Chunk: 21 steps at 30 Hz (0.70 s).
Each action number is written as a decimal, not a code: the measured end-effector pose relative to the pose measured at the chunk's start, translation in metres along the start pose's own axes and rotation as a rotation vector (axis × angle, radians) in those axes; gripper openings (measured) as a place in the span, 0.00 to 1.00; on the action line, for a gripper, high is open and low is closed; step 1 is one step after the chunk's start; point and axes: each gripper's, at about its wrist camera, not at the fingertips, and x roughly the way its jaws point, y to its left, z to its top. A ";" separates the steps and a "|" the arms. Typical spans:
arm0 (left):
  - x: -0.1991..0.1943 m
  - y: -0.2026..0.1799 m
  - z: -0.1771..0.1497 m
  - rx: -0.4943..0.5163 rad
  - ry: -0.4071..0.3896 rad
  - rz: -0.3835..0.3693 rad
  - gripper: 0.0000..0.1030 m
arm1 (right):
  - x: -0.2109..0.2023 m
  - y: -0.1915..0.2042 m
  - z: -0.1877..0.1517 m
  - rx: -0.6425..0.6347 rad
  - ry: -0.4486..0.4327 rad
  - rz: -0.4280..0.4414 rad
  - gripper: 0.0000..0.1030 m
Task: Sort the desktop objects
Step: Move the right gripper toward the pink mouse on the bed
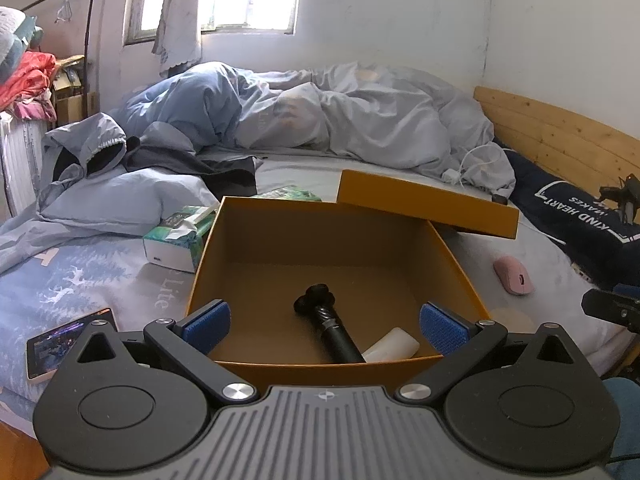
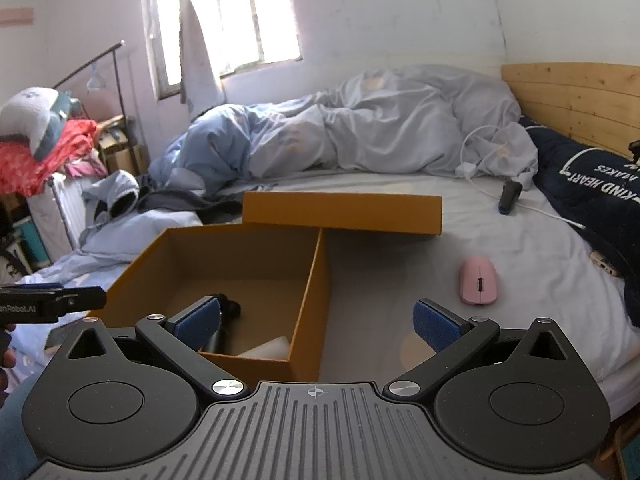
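The left gripper [image 1: 325, 326] hangs over the orange box [image 1: 208, 256], fingers spread wide and empty. The right gripper [image 2: 316, 322], equally wide and empty, is nearer the pink mouse [image 2: 478, 280], which lies on the bed ahead-right, long axis pointing away.

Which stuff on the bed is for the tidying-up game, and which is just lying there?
For the sorting:
- orange box, open
- its lid, leaning behind
- black stick tool and white tube, already inside
- pink mouse
- phone
- probably the tissue box

Just lying about:
- duvet
- grey jacket
- navy pillow
- white cable
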 end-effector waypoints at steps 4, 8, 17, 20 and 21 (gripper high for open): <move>0.000 -0.002 0.000 0.004 0.001 0.005 1.00 | 0.000 0.000 0.000 0.003 0.002 0.002 1.00; 0.001 -0.003 -0.001 0.008 0.001 0.011 1.00 | -0.003 0.001 -0.002 -0.002 -0.006 0.002 1.00; 0.003 -0.001 -0.001 0.005 -0.001 0.005 1.00 | -0.001 0.001 -0.001 -0.005 0.004 -0.007 1.00; 0.003 0.000 -0.002 0.004 -0.002 0.002 1.00 | -0.001 0.002 -0.001 -0.005 0.000 -0.012 1.00; 0.003 0.001 -0.002 0.004 -0.003 0.001 1.00 | -0.001 0.003 -0.001 -0.005 -0.001 -0.014 1.00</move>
